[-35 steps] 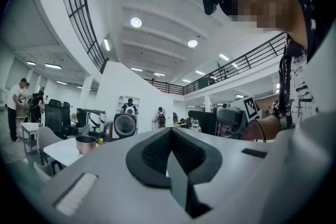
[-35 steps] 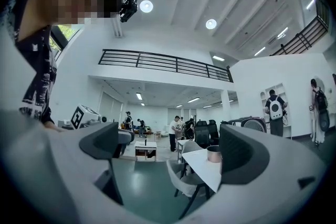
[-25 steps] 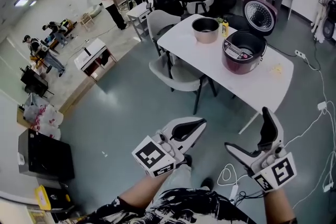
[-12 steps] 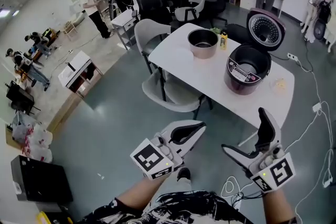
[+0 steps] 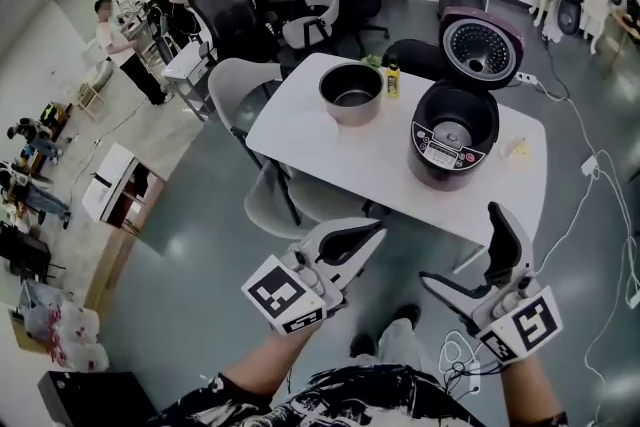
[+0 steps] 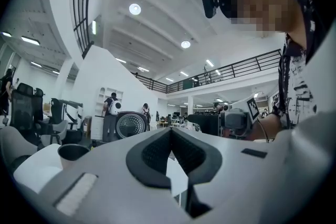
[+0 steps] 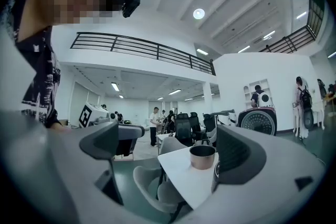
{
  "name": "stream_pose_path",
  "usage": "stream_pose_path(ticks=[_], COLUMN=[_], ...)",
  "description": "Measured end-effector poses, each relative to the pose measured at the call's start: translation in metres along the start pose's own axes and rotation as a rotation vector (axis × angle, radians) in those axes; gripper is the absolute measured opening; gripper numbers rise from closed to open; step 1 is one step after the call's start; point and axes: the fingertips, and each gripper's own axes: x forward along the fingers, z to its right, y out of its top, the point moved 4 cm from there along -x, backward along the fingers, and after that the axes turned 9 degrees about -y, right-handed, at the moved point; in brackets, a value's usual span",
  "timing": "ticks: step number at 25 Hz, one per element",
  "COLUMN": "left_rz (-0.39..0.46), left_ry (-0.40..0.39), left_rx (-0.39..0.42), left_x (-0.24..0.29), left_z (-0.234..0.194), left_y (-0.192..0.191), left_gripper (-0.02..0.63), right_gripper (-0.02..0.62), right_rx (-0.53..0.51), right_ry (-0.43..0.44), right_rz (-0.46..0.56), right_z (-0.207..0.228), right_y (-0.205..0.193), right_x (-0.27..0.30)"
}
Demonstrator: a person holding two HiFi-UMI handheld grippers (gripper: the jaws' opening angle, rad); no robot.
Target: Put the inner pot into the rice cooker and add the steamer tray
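On the white table point(image 5: 350, 155) stands the copper-coloured inner pot point(image 5: 351, 93) point(image 7: 202, 157) point(image 6: 72, 153), empty, at the far left end. The dark purple rice cooker point(image 5: 455, 133) sits to its right with its lid point(image 5: 483, 45) point(image 7: 257, 120) raised and its well empty. Both grippers hang in the air well short of the table's near edge. My left gripper point(image 5: 372, 235) point(image 6: 170, 132) is shut with nothing in it. My right gripper point(image 5: 461, 246) point(image 7: 168, 147) is open and empty. I see no steamer tray.
A small yellow-capped bottle point(image 5: 393, 80) stands between pot and cooker, and a pale yellowish item point(image 5: 516, 150) lies right of the cooker. Grey chairs point(image 5: 270, 205) point(image 5: 235, 80) flank the table's left side. Cables point(image 5: 600, 175) trail over the floor at right. People and office chairs fill the background.
The table with pot and cooker has come nearer and shifted left in the head view. Both grippers keep the same pose, left shut and right open.
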Motion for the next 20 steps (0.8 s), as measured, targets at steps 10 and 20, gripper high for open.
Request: stream_pose_path(ticks=[10,20], left_rz=[-0.022,-0.038], left_ry=[-0.032,-0.046], left_rx=[0.035,0.011], left_x=[0.096,0.138], left_z=[-0.077,-0.142], left_y=[0.007,0.000], left_gripper=[0.005,0.005], right_gripper=[0.551,0.551], right_rx=[0.003,0.033], right_ry=[-0.023,-0.062], right_rz=[0.012,-0.025], right_z=[0.103,0.164], right_y=[-0.010,-0.023], right_x=[0.045,0.097])
